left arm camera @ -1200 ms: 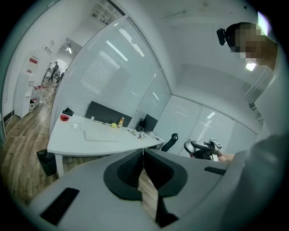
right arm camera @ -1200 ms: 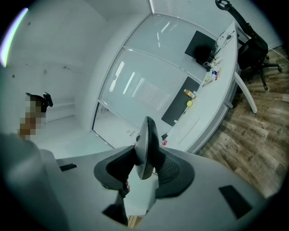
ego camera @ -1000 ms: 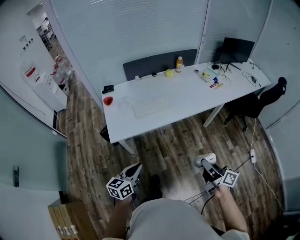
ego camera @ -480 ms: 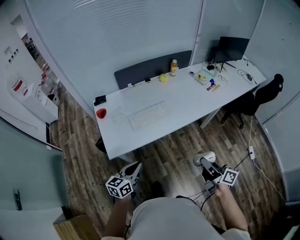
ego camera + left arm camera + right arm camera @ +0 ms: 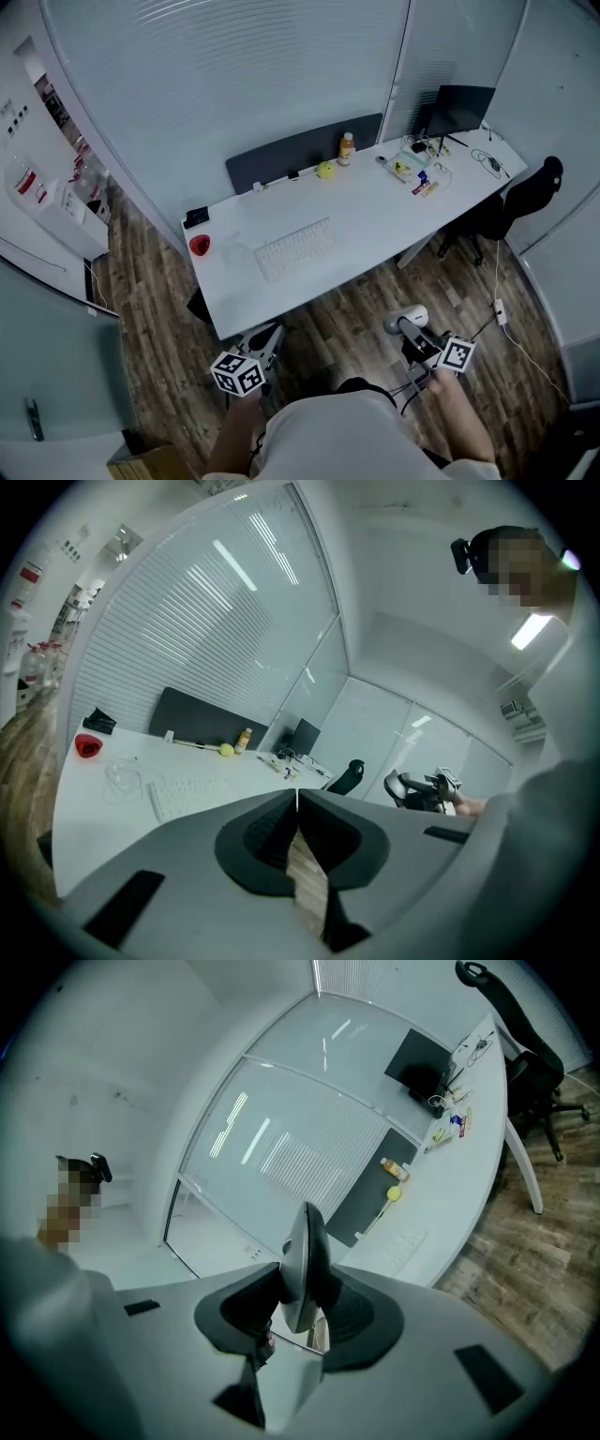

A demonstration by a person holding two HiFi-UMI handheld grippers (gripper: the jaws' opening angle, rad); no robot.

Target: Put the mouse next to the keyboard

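A white keyboard (image 5: pixel 295 247) lies near the middle of the white desk (image 5: pixel 375 220), also visible as the keyboard (image 5: pixel 192 794) in the left gripper view and the keyboard (image 5: pixel 405 1244) in the right gripper view. My right gripper (image 5: pixel 405 325) is shut on a pale grey mouse (image 5: pixel 406 318), held on edge between the jaws, the mouse (image 5: pixel 304 1265) standing upright in the right gripper view. It hangs over the wooden floor, well short of the desk. My left gripper (image 5: pixel 270 339) is shut and holds nothing, jaws touching (image 5: pixel 297 803).
On the desk are a red cup (image 5: pixel 199 246), a yellow ball (image 5: pixel 325 170), an orange bottle (image 5: pixel 346 147), a dark monitor (image 5: pixel 455 110) and small clutter at the right end. A black office chair (image 5: pixel 525 192) stands right of the desk. A cable (image 5: pixel 497 281) runs across the floor.
The head view has shifted, so the desk sits slightly lower and more to the left in frame. Both grippers keep their places and states, the mouse still held.
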